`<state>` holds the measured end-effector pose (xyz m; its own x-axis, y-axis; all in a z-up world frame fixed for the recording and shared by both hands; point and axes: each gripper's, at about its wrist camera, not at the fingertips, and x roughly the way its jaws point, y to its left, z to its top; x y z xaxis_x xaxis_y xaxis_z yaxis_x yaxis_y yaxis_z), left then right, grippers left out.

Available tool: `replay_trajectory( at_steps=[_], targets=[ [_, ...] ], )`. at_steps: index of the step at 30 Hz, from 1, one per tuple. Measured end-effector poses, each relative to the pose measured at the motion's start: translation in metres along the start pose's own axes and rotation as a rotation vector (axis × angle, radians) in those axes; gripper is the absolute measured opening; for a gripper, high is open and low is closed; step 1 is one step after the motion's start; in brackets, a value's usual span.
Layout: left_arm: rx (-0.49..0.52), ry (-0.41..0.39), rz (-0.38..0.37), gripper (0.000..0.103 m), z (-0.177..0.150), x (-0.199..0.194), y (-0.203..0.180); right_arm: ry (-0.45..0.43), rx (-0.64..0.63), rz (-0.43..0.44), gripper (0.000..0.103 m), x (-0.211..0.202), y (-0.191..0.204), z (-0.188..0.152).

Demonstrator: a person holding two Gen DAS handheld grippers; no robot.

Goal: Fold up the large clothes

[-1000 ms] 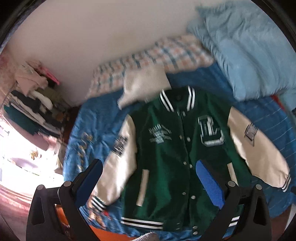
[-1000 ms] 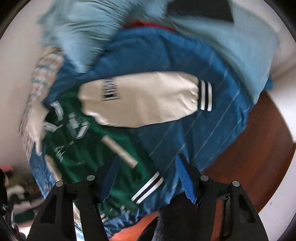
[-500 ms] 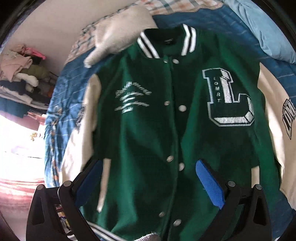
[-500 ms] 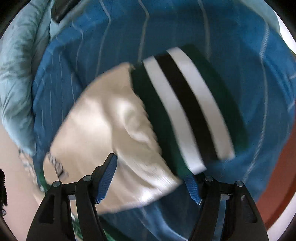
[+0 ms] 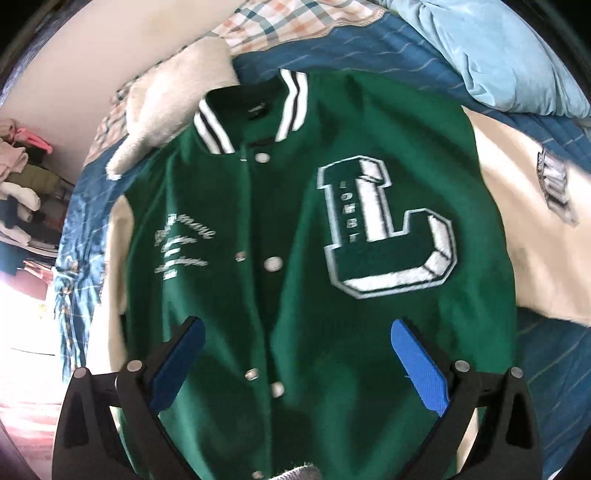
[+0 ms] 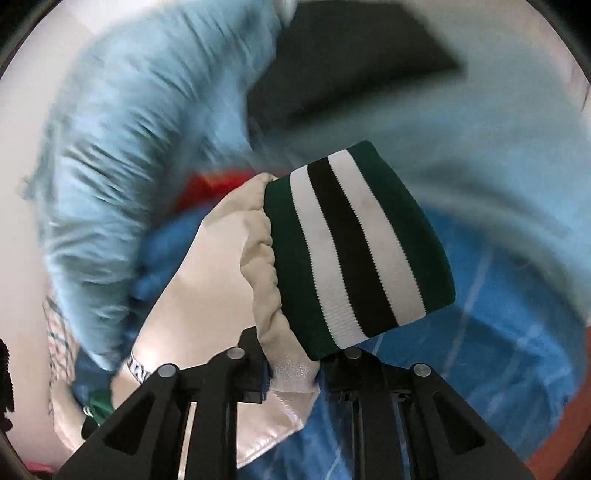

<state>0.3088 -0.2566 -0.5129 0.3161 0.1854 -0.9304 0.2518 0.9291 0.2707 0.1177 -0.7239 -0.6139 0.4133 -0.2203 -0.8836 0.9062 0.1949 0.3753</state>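
A green varsity jacket [image 5: 295, 258] with cream sleeves and a large white "L" lies face up, snapped shut, on a blue striped bedsheet [image 5: 554, 369]. My left gripper [image 5: 295, 354] hangs open just above the jacket's lower front, with the snap row between its blue pads and nothing held. In the right wrist view, my right gripper [image 6: 291, 354] has its jaws closing on the end of a cream sleeve [image 6: 214, 277]. The fabric is bunched between them, beside the green, white and black striped cuff [image 6: 362, 251], which is raised off the sheet.
A light blue quilt [image 5: 498, 55] is heaped at the head of the bed, next to a plaid pillow [image 5: 288, 22] and a white fluffy cushion [image 5: 173, 99]. Piled clothes [image 5: 18, 184] are at the far left. A dark flat object [image 6: 351, 74] lies on the quilt.
The left gripper has come down close over the jacket's front. The right gripper swung out to the sleeve's end, narrowed its jaws around it, and the cuff has lifted.
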Motion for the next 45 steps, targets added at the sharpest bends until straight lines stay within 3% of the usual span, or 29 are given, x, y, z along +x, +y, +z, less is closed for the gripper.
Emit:
replay_trajectory(
  at_steps=[1,3,6,7,8,10,11,14,20,22,25,30,34,40,45],
  targets=[
    [0.002,0.005,-0.002,0.103,0.002,0.004,-0.004,0.081,0.045,0.010,0.029,0.028,-0.013,0.002],
    [0.004,0.006,-0.012,0.103,0.007,0.011,-0.011,0.194,0.143,0.069,0.046,0.067,-0.039,0.001],
    [0.007,-0.005,-0.008,0.103,0.013,0.019,-0.015,0.190,0.250,0.194,0.061,0.080,-0.059,-0.007],
    [0.009,-0.004,-0.005,0.103,0.014,0.023,-0.016,0.180,0.277,0.232,0.061,0.083,-0.058,-0.009],
    [0.008,0.000,0.000,0.103,0.016,0.027,-0.017,0.166,0.283,0.241,0.060,0.085,-0.055,-0.012],
    [0.003,0.008,0.005,0.103,0.018,0.034,-0.015,0.173,0.244,0.232,0.019,0.088,-0.043,-0.011],
    [0.000,0.011,0.007,0.103,0.019,0.036,-0.014,0.202,0.192,0.215,0.014,0.091,-0.030,-0.010],
    [-0.008,0.014,0.010,0.103,0.021,0.037,-0.013,0.161,0.075,0.152,0.010,0.071,0.006,0.005],
    [-0.015,0.027,-0.034,0.103,0.029,0.031,-0.012,-0.017,0.038,0.236,0.008,0.005,0.080,0.067],
    [-0.022,0.019,-0.063,0.103,0.034,0.029,-0.017,-0.041,-0.033,0.262,0.008,-0.011,0.112,0.083],
    [-0.011,0.025,-0.089,0.103,0.041,0.038,-0.031,-0.042,-0.142,0.280,0.008,-0.030,0.167,0.079],
    [-0.007,0.118,-0.151,0.103,0.049,0.083,-0.052,0.000,-0.267,0.423,0.008,-0.076,0.247,0.017],
    [-0.051,0.131,-0.222,0.103,0.055,0.092,-0.034,0.082,-0.413,0.497,0.008,-0.092,0.316,-0.055],
    [-0.222,0.044,-0.194,0.103,0.039,0.061,0.087,0.228,-0.669,0.549,0.008,-0.086,0.413,-0.209],
    [-0.340,0.006,-0.005,0.103,-0.010,0.058,0.216,0.351,-0.806,0.560,0.008,-0.044,0.469,-0.353]
  ],
)
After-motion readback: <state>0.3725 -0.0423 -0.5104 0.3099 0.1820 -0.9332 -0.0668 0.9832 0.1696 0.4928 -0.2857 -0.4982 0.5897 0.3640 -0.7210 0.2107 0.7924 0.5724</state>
